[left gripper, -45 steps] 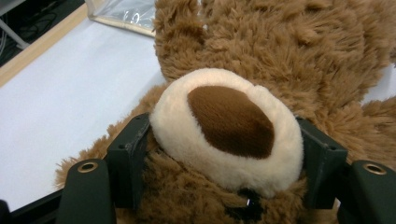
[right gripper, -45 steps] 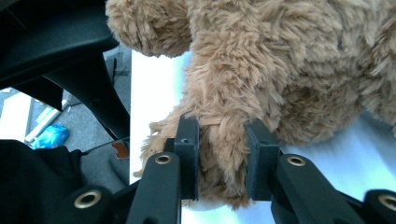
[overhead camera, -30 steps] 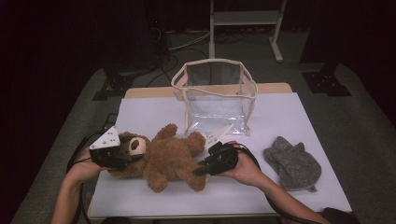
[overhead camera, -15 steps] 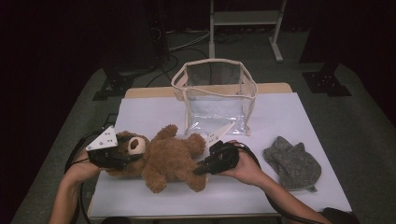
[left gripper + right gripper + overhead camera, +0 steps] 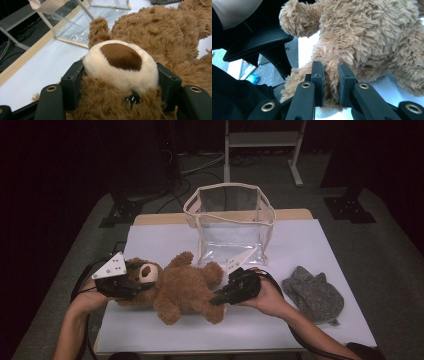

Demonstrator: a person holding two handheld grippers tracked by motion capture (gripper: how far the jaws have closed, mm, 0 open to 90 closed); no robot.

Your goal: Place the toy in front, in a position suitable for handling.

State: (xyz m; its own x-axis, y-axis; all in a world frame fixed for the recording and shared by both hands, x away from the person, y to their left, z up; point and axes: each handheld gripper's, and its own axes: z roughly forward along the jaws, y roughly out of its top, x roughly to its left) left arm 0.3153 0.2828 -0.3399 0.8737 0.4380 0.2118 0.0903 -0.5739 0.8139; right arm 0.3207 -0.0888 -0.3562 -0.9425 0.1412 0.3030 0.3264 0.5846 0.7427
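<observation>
- The teddy bear [image 5: 182, 287] is shaggy brown plush with a cream muzzle and dark brown nose, lying on its back at lower centre of the high view.
- The left gripper [image 5: 131, 287] clamps its head; the right gripper [image 5: 218, 298] pinches a leg.
- The white table [image 5: 160, 240] stands on grey floor in a dark room.
- The clear bag [image 5: 230, 225] stands just behind the bear; the grey knit cloth [image 5: 312, 294] lies at lower right.

Brown plush teddy bear [image 5: 150, 37]: body cut off by left gripper view's right edge; forehead hidden behind cream muzzle. Grey knitted cloth [image 5: 163, 1]: sliver at top edge.
</observation>
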